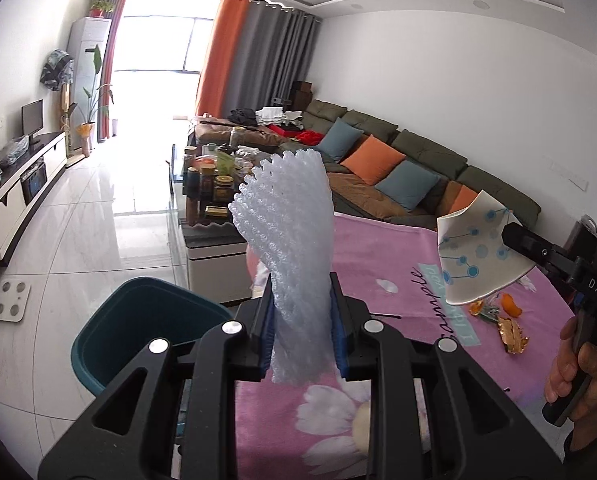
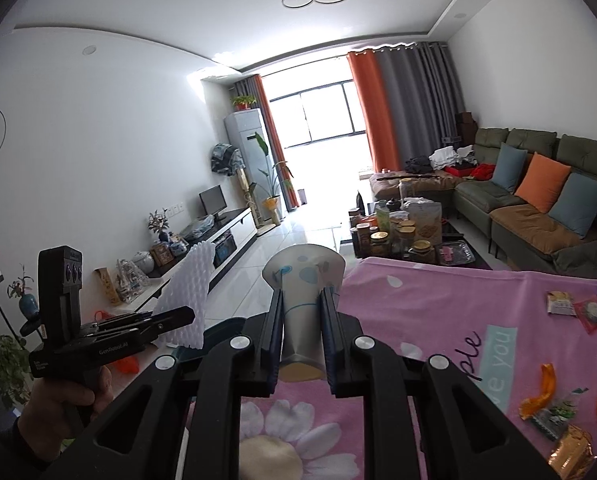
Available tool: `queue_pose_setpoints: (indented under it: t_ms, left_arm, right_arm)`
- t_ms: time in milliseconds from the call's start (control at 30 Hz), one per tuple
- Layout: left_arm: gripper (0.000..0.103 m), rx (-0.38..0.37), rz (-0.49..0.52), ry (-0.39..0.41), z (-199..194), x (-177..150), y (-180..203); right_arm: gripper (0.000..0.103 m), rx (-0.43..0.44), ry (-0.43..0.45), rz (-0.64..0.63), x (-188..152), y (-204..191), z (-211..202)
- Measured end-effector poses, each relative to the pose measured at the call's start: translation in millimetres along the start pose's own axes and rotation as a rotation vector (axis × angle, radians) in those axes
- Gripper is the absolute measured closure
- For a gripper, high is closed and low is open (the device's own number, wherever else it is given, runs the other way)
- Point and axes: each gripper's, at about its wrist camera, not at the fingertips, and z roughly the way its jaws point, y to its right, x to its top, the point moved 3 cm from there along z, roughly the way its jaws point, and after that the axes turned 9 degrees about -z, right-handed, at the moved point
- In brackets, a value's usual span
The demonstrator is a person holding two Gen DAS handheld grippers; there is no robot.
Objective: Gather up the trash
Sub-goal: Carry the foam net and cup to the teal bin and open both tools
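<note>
My left gripper (image 1: 302, 300) is shut on a white foam net sleeve (image 1: 286, 232) that stands up between its blue pads. It hangs over the left edge of the pink tablecloth (image 1: 382, 248), with a teal bin (image 1: 138, 320) on the floor just to the left and below. My right gripper (image 2: 303, 300) is shut on a squashed paper cup (image 2: 304, 276) with blue dots, held above the cloth. In the left wrist view the cup (image 1: 478, 256) is at the right. In the right wrist view the foam net (image 2: 188, 292) is at the left.
Orange peels (image 2: 544, 390) and wrappers (image 2: 560, 303), one of them gold (image 2: 570, 446), lie on the cloth's right side. A crowded coffee table (image 1: 214, 184) and a green sofa (image 1: 418, 160) stand beyond. A white scale (image 1: 10, 300) lies on the tiled floor.
</note>
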Motion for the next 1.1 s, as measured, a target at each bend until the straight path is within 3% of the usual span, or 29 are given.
queue_pose_setpoints:
  t_ms: [467,700,1100]
  left_arm:
    - [0.079,0.188,-0.176,-0.049,-5,-5,-156]
    - [0.078,0.215,-0.218,-0.1,27,-16,-174]
    - [0.068,0.29,-0.252,-0.181,92,-38,-173]
  right_arm:
    - [0.087,0.23,-0.174,-0.069,19,-72,134]
    - [0.087,0.289,-0.304,-0.1,3,-99,195]
    - [0.084,0.262,-0.492,-0.186,-26,-127,267]
